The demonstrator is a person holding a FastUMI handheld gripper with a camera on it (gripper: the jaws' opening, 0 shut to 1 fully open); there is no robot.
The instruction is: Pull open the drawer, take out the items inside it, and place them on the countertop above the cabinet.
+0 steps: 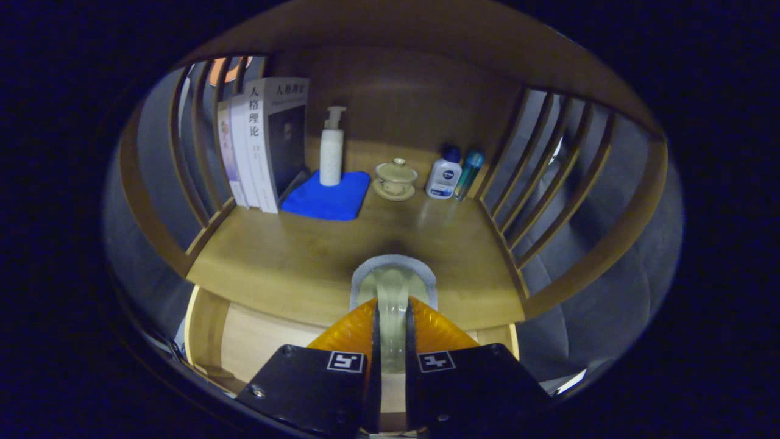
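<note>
Glass cup (393, 292) clamped on its rim between the gripper (392, 332) fingers, hanging above the worktop's (286, 262) front edge with the open drawer (262, 347) below; clear worktop lies straight ahead, short of the cloth (329, 198).

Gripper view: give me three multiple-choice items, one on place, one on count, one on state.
1. The pump bottle stands on:
A. blue cloth
B. the saucer
C. bare wood

2. Small bottles beside the lidded cup:
A. one
B. two
C. four

3. The gripper is:
A. open, empty
B. shut on a pale translucent item
C. shut on a book

Answers: 1 A, its base sits on the cloth. 2 B, a white one and a teal one. 3 B, both fingers press the item over the countertop.
</note>
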